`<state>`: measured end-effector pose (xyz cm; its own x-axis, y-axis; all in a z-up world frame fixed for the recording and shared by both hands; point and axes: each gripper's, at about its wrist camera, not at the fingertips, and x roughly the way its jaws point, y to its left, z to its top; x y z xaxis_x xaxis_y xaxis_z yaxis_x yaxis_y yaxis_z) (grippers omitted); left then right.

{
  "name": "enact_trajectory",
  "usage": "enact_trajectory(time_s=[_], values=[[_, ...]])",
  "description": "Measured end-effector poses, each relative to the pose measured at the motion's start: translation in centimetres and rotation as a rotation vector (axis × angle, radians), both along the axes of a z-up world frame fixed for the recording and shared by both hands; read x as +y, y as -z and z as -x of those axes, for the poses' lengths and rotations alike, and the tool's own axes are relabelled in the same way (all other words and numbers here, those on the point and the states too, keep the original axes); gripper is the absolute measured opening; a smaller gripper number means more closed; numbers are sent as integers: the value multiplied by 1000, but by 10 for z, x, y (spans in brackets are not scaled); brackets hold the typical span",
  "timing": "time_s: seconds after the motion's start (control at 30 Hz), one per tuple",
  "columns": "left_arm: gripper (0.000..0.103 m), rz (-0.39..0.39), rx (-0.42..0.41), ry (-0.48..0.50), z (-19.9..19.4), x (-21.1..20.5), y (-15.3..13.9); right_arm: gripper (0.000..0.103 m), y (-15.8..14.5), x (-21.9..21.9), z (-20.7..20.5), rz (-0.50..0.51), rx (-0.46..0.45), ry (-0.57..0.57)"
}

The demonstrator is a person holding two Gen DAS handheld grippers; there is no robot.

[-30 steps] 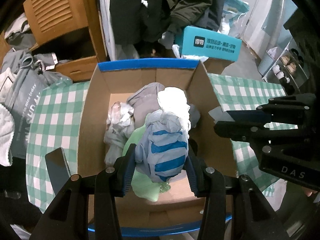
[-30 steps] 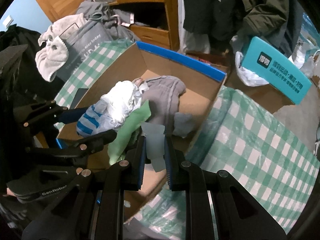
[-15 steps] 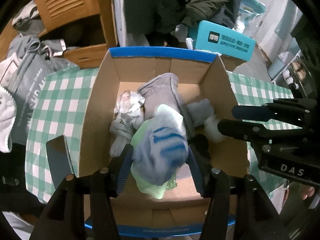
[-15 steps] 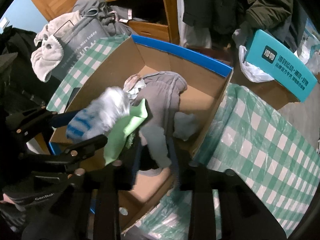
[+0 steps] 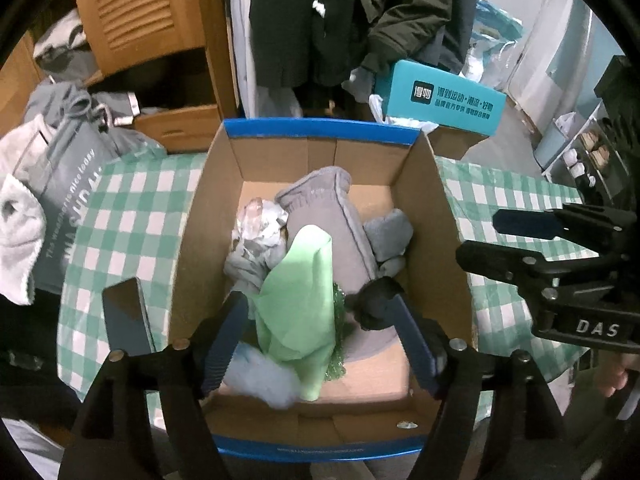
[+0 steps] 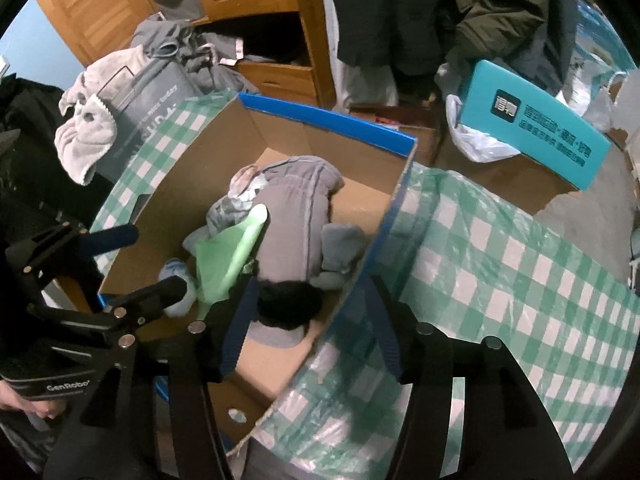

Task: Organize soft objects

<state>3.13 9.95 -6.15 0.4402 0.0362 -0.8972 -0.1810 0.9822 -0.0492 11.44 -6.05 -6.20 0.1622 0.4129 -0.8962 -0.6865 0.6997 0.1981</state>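
A blue-rimmed cardboard box (image 5: pixel 208 216) (image 6: pixel 224 148) stands on the green checked tablecloth. In it lie grey trousers (image 5: pixel 324 216) (image 6: pixel 296 208), a green cloth (image 5: pixel 300 300) (image 6: pixel 232 252), a crumpled pale garment (image 5: pixel 256 224), a small grey piece (image 5: pixel 388 232), a black item (image 6: pixel 288 304) and the blue-striped bundle (image 5: pixel 260 376) (image 6: pixel 176 276) at the near wall. My left gripper (image 5: pixel 320 316) is open above the box, empty. My right gripper (image 6: pixel 308 308) is open over the box's right wall, empty.
A grey printed bag (image 5: pixel 68 200) with white towels lies left of the box. A teal carton (image 5: pixel 440 104) (image 6: pixel 532 124) sits behind on a brown box. A wooden cabinet (image 5: pixel 152 32) and hanging dark coats (image 5: pixel 320 20) stand at the back. The checked tablecloth (image 6: pixel 500 280) spreads right.
My left gripper opened and the blue-striped bundle dropped into the box's near side. My right gripper opened and let go of its pale grey piece.
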Motion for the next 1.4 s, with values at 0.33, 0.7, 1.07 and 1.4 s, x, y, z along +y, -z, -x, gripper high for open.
enact_trajectory(time_s=[0.33, 0.7, 1.07, 1.4], values=[[80, -41, -54, 32, 5, -18, -18, 66, -31, -19, 10, -37, -54, 20], [81, -57, -139, 64, 11, -37, -43, 67, -62, -51, 14, -78, -114, 65], [87, -48, -213, 66, 15, -51, -66, 68, -74, -77, 19, -79, -180, 98], [87, -63, -225, 83, 14, -61, -69, 68, -75, -89, 20, -84, -182, 98]])
